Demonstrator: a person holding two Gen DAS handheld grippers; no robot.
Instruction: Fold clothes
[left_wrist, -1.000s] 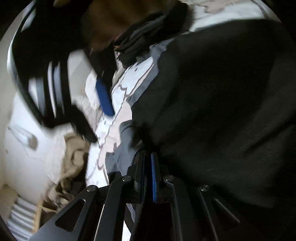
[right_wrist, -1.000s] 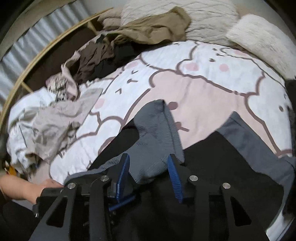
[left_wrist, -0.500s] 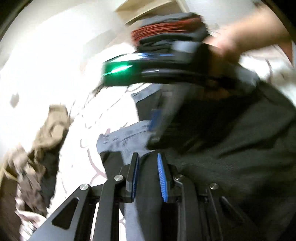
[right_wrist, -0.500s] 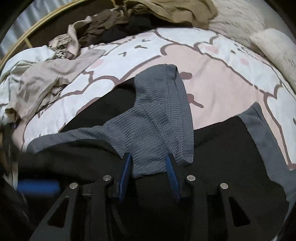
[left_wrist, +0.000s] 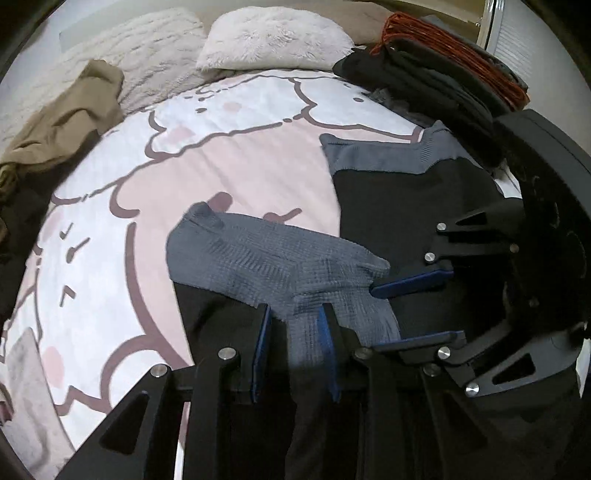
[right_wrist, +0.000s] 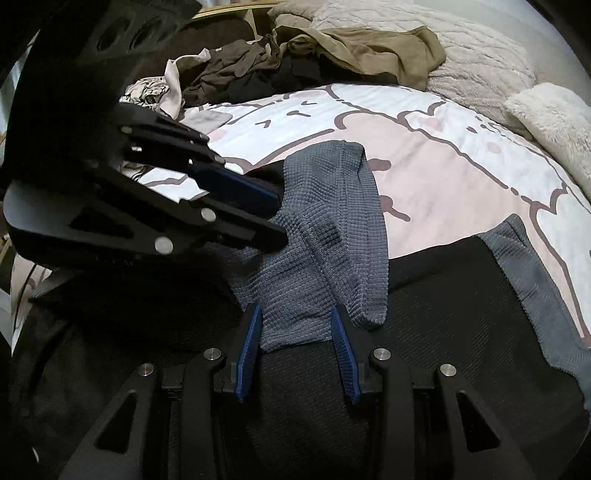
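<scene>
A black garment (left_wrist: 399, 206) with grey ribbed trim lies on the bed; it also shows in the right wrist view (right_wrist: 443, 295). Its grey sleeve (left_wrist: 280, 266) is folded over the black body, also seen in the right wrist view (right_wrist: 325, 251). My left gripper (left_wrist: 293, 332) is open, its fingers straddling the sleeve's near end. My right gripper (right_wrist: 295, 332) is open with the sleeve's end between its fingers. Each gripper shows from the side in the other's view, the right one (left_wrist: 413, 306) and the left one (right_wrist: 236, 210), both at the sleeve.
The bedsheet (left_wrist: 184, 177) is pink and white with a cartoon print. A stack of folded dark and orange clothes (left_wrist: 443, 70) sits at the back right. A pile of unfolded tan and brown clothes (right_wrist: 295, 62) and pillows (left_wrist: 273, 37) lie at the bed's head.
My left gripper swung round from facing the room to facing the bed and opened from shut. My right gripper stayed open and moved closer over the grey sleeve.
</scene>
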